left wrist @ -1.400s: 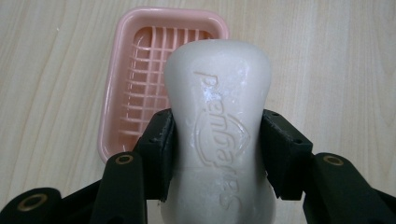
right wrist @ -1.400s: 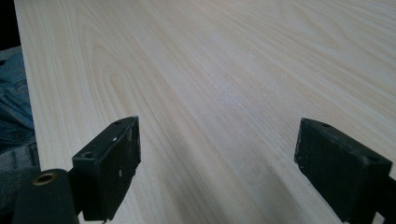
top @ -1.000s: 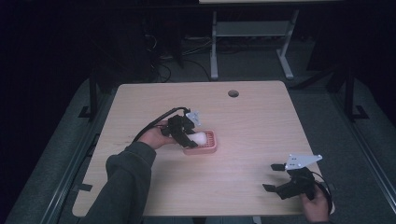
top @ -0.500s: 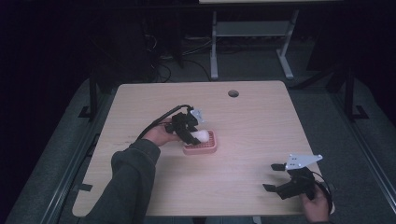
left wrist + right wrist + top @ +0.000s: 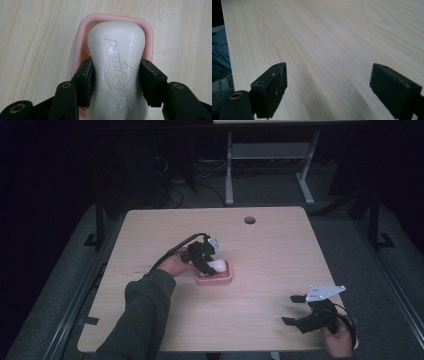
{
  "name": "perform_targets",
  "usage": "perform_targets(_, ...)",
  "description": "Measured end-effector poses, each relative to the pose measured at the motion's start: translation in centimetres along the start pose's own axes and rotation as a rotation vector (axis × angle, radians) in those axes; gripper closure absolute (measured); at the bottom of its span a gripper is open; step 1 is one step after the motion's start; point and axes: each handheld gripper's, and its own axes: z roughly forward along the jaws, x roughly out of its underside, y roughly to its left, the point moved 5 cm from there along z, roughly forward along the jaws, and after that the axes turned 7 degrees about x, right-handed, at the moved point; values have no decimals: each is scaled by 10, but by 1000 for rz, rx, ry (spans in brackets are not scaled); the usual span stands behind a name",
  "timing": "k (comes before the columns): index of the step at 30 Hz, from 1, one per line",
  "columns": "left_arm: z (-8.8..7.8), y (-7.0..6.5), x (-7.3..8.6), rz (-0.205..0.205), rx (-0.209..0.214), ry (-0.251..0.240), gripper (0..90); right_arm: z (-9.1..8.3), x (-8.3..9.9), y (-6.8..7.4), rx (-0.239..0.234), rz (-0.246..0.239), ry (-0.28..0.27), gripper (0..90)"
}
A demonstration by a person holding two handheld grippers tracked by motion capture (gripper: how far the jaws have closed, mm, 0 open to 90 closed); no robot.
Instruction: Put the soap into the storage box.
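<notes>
A person's left gripper [image 5: 116, 82] clamps a white bar of soap [image 5: 117, 67] by its narrow waist, directly over a pink soap dish [image 5: 82, 32] at the middle of a pale wooden table [image 5: 280, 250]. The step in hand appears to be setting the soap into the dish; the next move calls for lowering it flat inside the rim, then easing the jaws apart. The bar is glossy, pinched in the middle, with embossed lettering along its top. The right gripper [image 5: 295, 309] rests near the table's right front corner, jaws wide apart and empty.
</notes>
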Motion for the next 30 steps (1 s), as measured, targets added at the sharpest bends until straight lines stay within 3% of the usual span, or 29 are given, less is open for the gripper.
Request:
perform_targets(7, 5, 3, 0, -1, 8, 9, 491, 0, 0, 0, 0, -1, -2, 142)
perform_targets(9, 8, 4, 1, 17, -3, 18, 491, 0, 0, 0, -1, 3, -2, 142)
perform_targets(30, 16, 6, -1, 8, 6, 34, 489, 0, 0, 0, -4, 2, 0, 141)
